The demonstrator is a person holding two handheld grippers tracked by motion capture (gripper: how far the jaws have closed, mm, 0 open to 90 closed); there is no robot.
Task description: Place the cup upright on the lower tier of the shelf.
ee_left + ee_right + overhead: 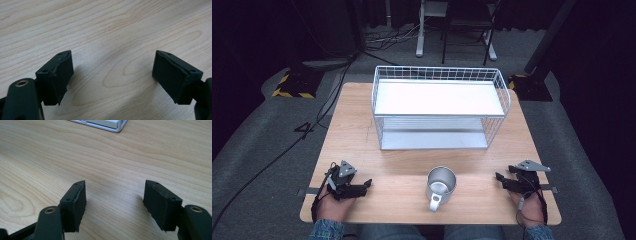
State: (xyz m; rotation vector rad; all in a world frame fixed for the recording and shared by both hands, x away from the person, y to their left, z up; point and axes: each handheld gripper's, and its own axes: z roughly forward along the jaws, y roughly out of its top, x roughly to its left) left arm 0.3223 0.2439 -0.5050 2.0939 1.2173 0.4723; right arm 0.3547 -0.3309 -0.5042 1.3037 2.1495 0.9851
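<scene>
The left gripper (362, 186) rests low over the near left corner of the wooden bench (357, 130), its jaws spread wide with only bare wood grain between them, as the left gripper view (112, 72) shows; the right gripper (502, 179) sits at the near right corner, its jaws likewise standing apart over bare wood in the right gripper view (115, 200); neither one touches anything; each is held by a hand coming in from the near edge, with a denim sleeve (327, 231) at the left wrist; between the two grippers, well apart from both, stands a metal mug (441, 186), upright, its handle pointing toward the person; farther back, past the mug, a white wire basket shelf (439, 107) stands in the middle of the bench, its corner showing at the top of the right gripper view (117, 125); beyond the bench lies grey floor with black cables (287, 145).
</scene>
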